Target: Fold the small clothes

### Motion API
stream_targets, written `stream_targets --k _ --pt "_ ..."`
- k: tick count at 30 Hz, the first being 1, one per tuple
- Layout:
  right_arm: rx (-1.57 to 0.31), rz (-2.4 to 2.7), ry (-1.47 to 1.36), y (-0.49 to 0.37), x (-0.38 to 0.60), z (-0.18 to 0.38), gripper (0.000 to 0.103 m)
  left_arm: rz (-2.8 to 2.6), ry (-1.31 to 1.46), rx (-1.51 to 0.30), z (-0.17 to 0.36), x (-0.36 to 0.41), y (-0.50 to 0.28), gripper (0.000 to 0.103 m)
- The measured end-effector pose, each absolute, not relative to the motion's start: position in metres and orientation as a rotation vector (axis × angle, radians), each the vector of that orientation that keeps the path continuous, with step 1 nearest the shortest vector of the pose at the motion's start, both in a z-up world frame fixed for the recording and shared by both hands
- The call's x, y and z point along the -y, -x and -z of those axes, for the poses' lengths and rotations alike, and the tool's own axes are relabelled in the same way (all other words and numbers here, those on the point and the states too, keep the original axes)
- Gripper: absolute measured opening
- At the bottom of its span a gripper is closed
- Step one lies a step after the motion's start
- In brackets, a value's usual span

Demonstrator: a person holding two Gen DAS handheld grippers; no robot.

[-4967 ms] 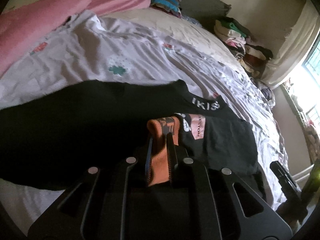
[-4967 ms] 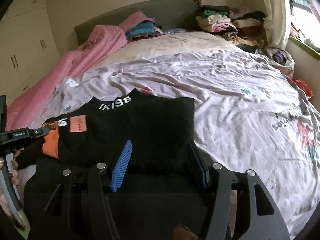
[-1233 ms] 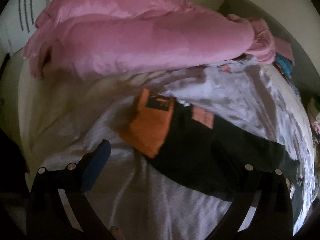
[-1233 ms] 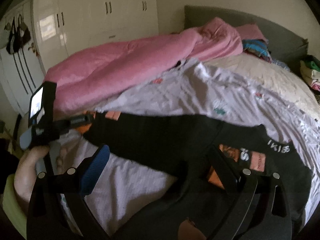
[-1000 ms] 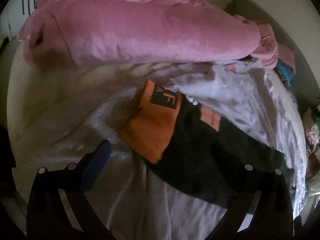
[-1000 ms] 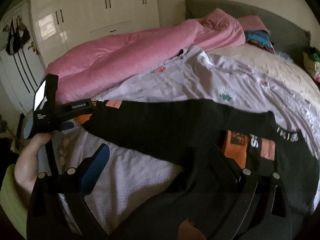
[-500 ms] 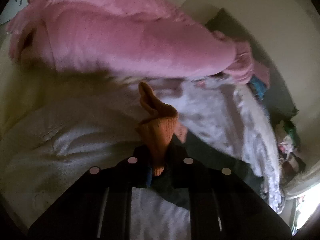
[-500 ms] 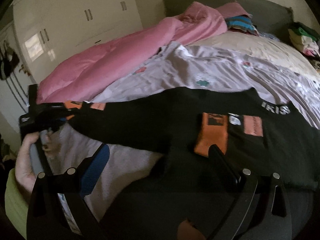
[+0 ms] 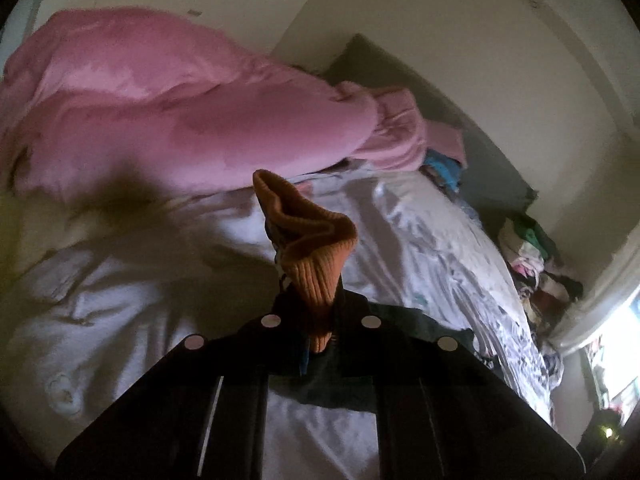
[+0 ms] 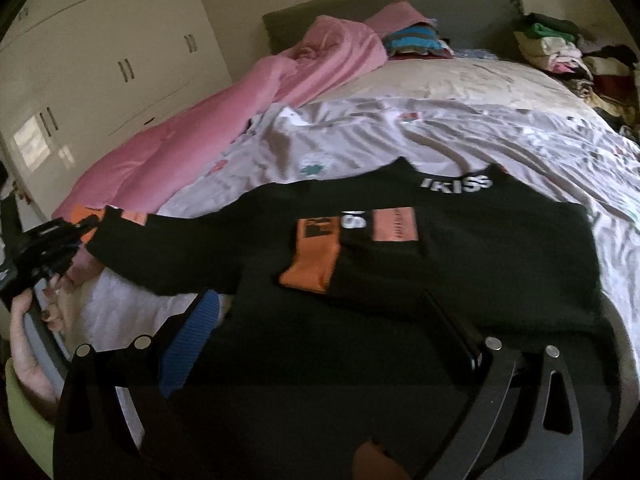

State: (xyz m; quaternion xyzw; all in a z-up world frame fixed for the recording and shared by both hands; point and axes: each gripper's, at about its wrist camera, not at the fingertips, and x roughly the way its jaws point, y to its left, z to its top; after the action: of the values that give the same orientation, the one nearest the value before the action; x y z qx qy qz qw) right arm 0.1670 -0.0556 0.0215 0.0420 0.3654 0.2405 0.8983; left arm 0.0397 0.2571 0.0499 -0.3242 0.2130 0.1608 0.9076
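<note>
A black sweater (image 10: 460,248) with orange cuffs and white "IKISS" collar lettering lies on the bed. One sleeve is folded across its chest, orange cuff (image 10: 312,268) on top. The other sleeve (image 10: 168,248) stretches out to the left. My left gripper (image 9: 318,320) is shut on that sleeve's orange cuff (image 9: 316,252) and holds it off the sheet; it also shows at the far left of the right wrist view (image 10: 48,248). My right gripper (image 10: 320,328) is open and empty just above the sweater's lower part.
A pink duvet (image 10: 192,136) lies along the left side of the bed, close behind the held cuff. The pale lilac printed sheet (image 10: 400,136) covers the bed. Clothes piles (image 10: 560,48) sit at the far right by the headboard. White wardrobes (image 10: 100,60) stand at left.
My left gripper, open over the outstretched orange cuff a second ago, has shut on it and lifted it. My right gripper has swung right, staying open over the sweater.
</note>
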Motion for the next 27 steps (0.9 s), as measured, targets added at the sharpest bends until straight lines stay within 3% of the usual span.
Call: stream_targets --k 27 --pt "-0.668 -0.353 -0.232 -0.149 0.159 -0.04 0.098 -0.096 0.5 -0.431 -0.098 -0.142 -0.075 0.002"
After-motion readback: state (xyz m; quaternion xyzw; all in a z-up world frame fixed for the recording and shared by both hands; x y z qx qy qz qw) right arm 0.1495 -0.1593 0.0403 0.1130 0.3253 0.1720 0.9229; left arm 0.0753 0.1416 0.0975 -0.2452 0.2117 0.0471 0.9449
